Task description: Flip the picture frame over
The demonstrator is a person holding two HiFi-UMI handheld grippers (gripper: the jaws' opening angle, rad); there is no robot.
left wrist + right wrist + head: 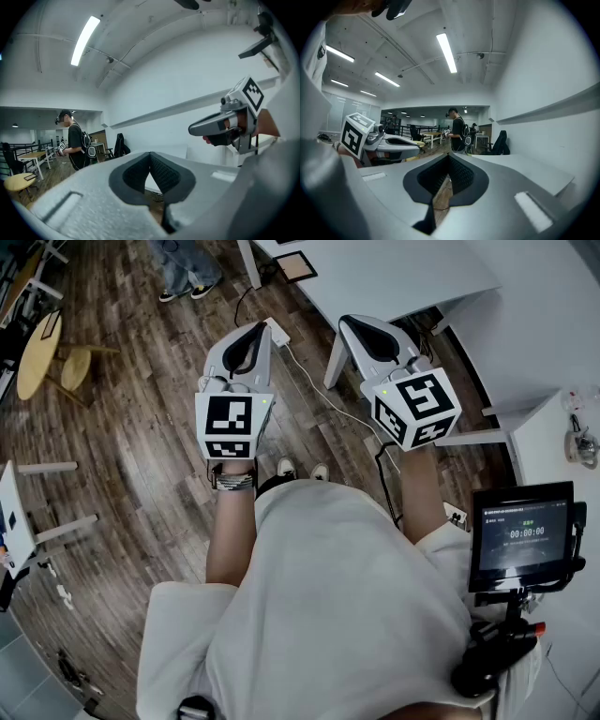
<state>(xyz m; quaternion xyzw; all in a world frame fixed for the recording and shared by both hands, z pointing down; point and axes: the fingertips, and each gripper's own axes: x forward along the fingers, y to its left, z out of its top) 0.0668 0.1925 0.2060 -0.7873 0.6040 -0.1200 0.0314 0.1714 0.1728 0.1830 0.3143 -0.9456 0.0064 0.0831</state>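
ahead of both jaw tips and well apart from them, the picture frame (298, 266) lies flat on the white table (394, 273), close to its edge. neither gripper view shows it. left gripper (249, 338): jaws together, nothing between them. right gripper (377, 334): same, pads closed tip to tip, empty. both hang side by side over the wood floor (141, 409), short of the table.

risks, my read:
- the frame sits near the edge, so a closed-jaw nudge or a one-sided lift could slide it off.
- the jaws must part before any grab. going in as they are only pushes it.
- it's thin and flat, so the pads may slip off the rim mid-flip and drop it.
- a white cable (314, 385) runs on the floor below the jaws: trip hazard when stepping in.
- another person (458, 129) stands far beyond the jaws, no conflict for now.

writing: the screen (523, 532) off to the right of the right gripper reads 00:00:00; the line above is too small to read. marker cubes (228, 426) carry only black-and-white patterns. no brands legible.
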